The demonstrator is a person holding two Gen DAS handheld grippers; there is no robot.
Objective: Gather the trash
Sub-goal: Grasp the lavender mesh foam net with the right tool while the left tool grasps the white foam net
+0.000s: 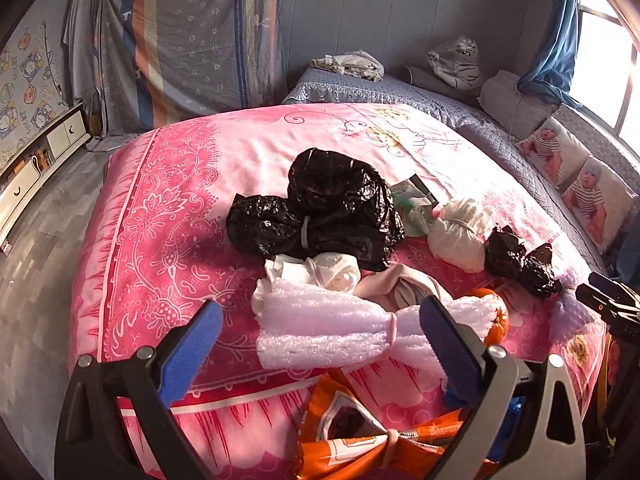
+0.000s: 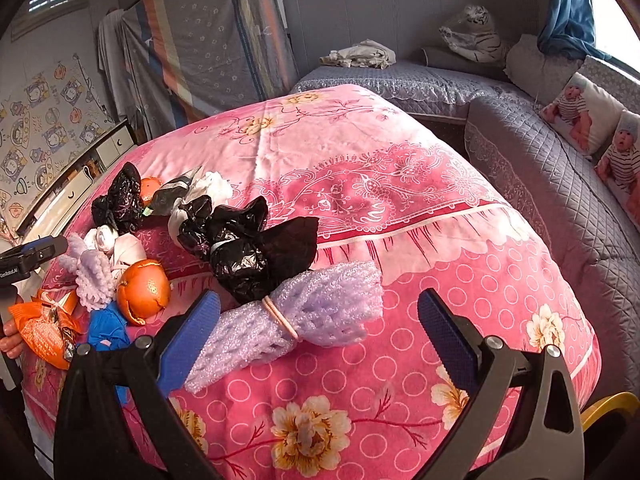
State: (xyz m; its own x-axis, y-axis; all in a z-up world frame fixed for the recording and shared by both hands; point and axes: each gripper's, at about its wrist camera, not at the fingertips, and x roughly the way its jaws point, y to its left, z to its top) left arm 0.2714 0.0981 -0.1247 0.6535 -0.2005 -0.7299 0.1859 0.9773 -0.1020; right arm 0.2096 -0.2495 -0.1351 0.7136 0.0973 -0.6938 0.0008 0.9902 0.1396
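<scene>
Trash lies heaped on a pink flowered quilt point(image 1: 168, 208). My left gripper point(image 1: 320, 306) is open, hovering just short of a white foam net bundle point(image 1: 320, 328) tied with a band. An orange snack wrapper point(image 1: 360, 432) lies beneath it. Behind sit a big black bag bundle point(image 1: 328, 208), a white bundle point(image 1: 460, 236) and a small black bundle point(image 1: 520, 264). My right gripper point(image 2: 320, 297) is open over a purple foam net bundle point(image 2: 308, 316), close to a black bag bundle point(image 2: 248, 248). An orange peel point(image 2: 144, 288) lies to its left.
A grey quilted sofa point(image 2: 560, 184) with baby-print cushions point(image 2: 580, 112) runs along the right, close to the quilt's edge. A white cabinet point(image 1: 36, 160) stands at the left wall. Something yellow point(image 2: 608, 408) shows at the lower right. Grey floor point(image 1: 36, 280) lies to the left.
</scene>
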